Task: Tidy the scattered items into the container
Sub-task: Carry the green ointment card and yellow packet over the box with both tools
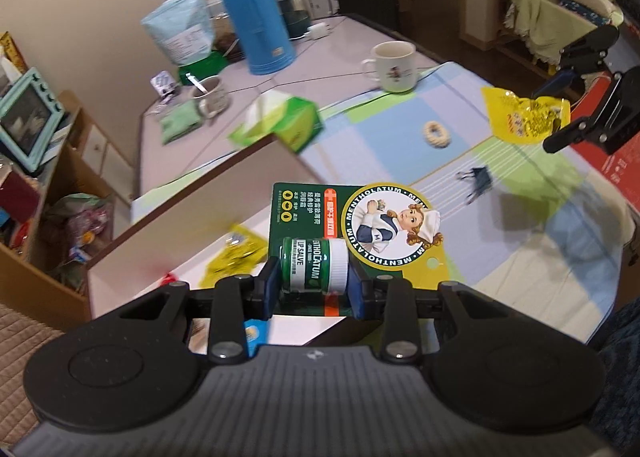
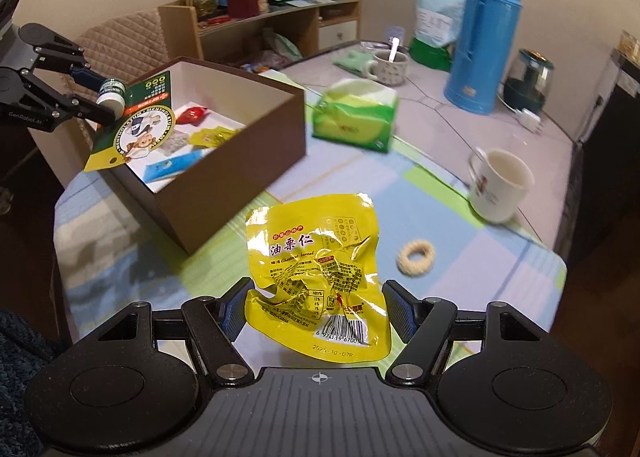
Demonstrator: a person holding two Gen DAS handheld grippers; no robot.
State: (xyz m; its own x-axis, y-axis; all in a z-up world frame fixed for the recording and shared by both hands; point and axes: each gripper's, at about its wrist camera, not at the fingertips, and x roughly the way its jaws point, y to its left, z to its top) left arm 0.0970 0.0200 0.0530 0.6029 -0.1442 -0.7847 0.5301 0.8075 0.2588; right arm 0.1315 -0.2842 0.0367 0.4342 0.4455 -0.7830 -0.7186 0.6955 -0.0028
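Note:
My left gripper (image 1: 314, 277) is shut on a green Mentholatum lip salve pack (image 1: 352, 225), pinching its little jar. The pack (image 2: 140, 129) hangs over the near left corner of the open brown box (image 2: 224, 169), with the left gripper (image 2: 110, 97) above the rim. My right gripper (image 2: 318, 309) is shut on a crumpled yellow chestnut packet (image 2: 316, 265), held in the air above the patterned cloth, right of the box. Inside the box lie a red wrapper (image 2: 194, 115), a yellow sachet (image 2: 212, 135) and a blue packet (image 2: 172, 167).
A cream ring (image 2: 416, 253) and a small dark clip (image 1: 478, 179) lie loose on the cloth. A white mug (image 2: 500, 185), a green tissue pack (image 2: 356, 117) and a blue thermos (image 2: 486, 41) stand behind. The table edge (image 2: 560, 269) runs close on the right.

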